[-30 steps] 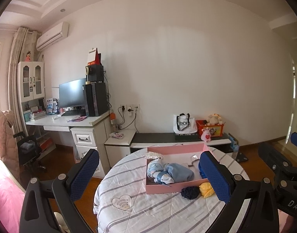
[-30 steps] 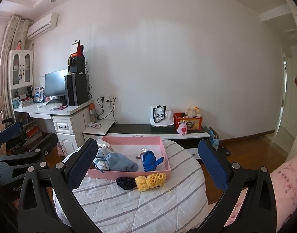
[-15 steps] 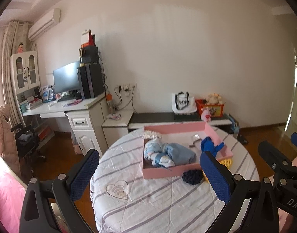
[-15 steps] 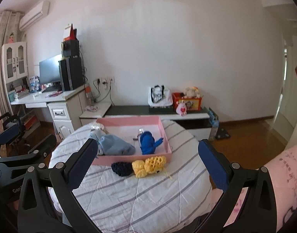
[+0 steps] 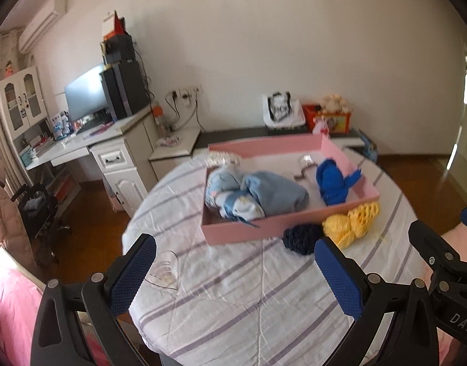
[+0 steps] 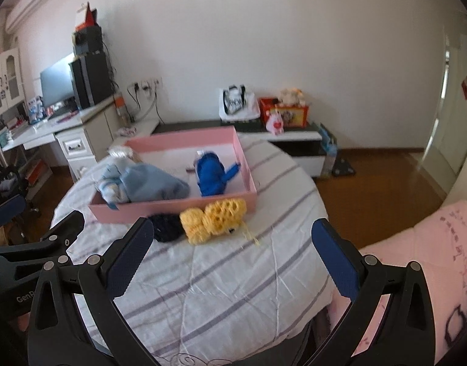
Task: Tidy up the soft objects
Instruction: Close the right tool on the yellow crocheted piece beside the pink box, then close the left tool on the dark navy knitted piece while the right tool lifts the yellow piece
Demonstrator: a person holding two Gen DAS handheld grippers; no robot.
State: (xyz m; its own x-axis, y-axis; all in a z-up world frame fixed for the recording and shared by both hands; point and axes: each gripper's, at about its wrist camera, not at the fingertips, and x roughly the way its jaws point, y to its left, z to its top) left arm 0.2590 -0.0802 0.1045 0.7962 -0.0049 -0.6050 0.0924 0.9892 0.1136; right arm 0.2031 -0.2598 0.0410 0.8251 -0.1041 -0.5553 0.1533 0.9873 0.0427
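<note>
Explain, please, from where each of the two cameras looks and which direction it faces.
Left wrist: sits on the left gripper, faces forward and down at the round table and pink box; its open fingers and, far right, the right gripper show.
Right wrist: sits on the right gripper, same direction, slightly further right; the left gripper shows far left.
Both share the box, the yellow knit and the dark knit.
</note>
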